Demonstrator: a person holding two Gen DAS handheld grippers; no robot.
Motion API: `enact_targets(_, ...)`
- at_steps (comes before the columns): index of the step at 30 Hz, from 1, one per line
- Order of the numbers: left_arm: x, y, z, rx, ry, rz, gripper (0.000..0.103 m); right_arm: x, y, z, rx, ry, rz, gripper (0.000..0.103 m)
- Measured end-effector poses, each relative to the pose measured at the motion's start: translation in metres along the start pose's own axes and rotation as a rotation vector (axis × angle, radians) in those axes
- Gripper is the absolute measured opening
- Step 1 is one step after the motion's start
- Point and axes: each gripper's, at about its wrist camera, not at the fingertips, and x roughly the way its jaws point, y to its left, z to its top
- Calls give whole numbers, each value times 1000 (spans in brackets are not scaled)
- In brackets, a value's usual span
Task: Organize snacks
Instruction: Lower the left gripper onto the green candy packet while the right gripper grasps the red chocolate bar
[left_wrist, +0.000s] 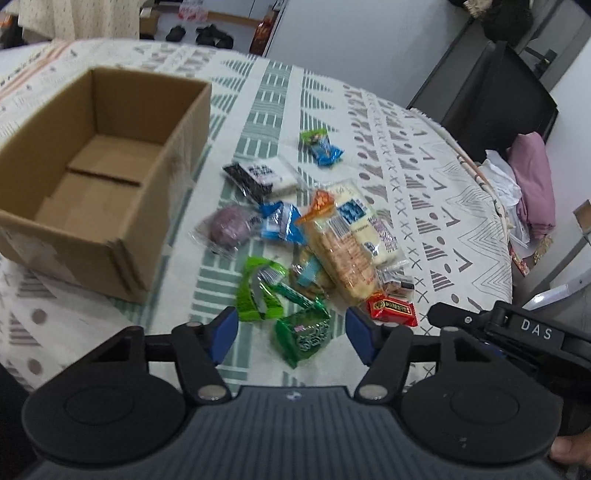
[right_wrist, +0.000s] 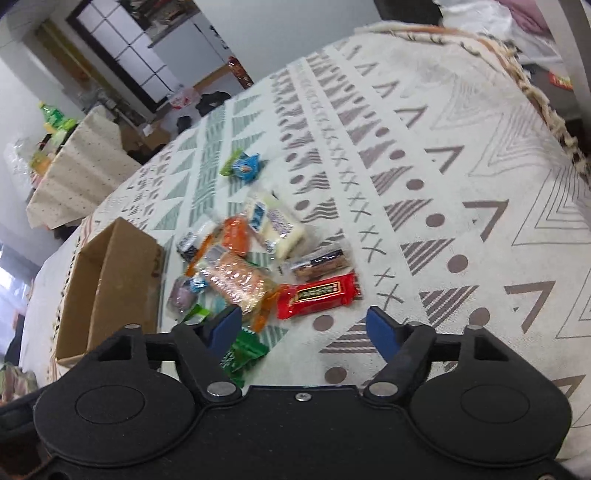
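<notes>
2 claws hang over a heap of snacks on a tabletop (left_wrist: 332, 110) under a patterned cloth; no earlier view is at hand, so only the present stance is told. 1 cardboard box (left_wrist: 99, 177), open at the top and bare inside, stands to the left of the heap in the left wrist view. The left claw (left_wrist: 291, 332) has its 2 blue pads apart at a middling width, with 1 dark green packet (left_wrist: 303, 336) lying between them, untouched by either pad; 1 bright green packet (left_wrist: 258, 288) lies just beyond it. The right claw (right_wrist: 304, 328) is likewise part open and holds nothing; 1 red packet (right_wrist: 317, 297) lies just ahead of it, and bare cloth shows between its pads. Further off lie 1 long pack of crackers (left_wrist: 343, 254), 1 white pack with a blue label (left_wrist: 365, 221), 1 purple round snack in clear wrap (left_wrist: 229, 225), 1 blue sachet (left_wrist: 282, 221), 1 black-and-white pack (left_wrist: 262, 177), and 1 small brown bar (right_wrist: 321, 264) beside the red packet; 1 blue-and-green sweet (left_wrist: 321, 146) sits apart from the heap, farther up the cloth.
</notes>
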Motion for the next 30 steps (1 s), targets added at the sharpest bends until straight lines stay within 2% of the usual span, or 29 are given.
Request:
enact_targets(2,9,-3,-2,-13,20,-1,59,6,-5,2,27,19,9,62)
enact_targets(5,21,-6,-6,-32,42,1,59,16,-13,6,66,47,33,38)
enact_targets(6,25,-7,-6,-32,47,3,59,20,-15,6,80,61,40,34)
enact_targets(15,59,-17,-9,-31,96,33,60,48,-27,11,164,155,74,36)
enact_targets(20,66,-17,-10,-41,90,38,59,62,-28,17,192,178,97,36)
enact_targets(21,67,-17,-10,-49,92,36,57,64,-28,18,194,183,92,37)
enact_targets(23,68,-14,-10,-62,95,37,44,68,-30,20,204,185,79,40)
enact_targets(24,68,-13,-10,-68,93,40,41,69,-31,21,206,181,73,40)
enact_targets(30,67,-10,-11,-75,76,27,37,75,-29,27,192,158,49,42)
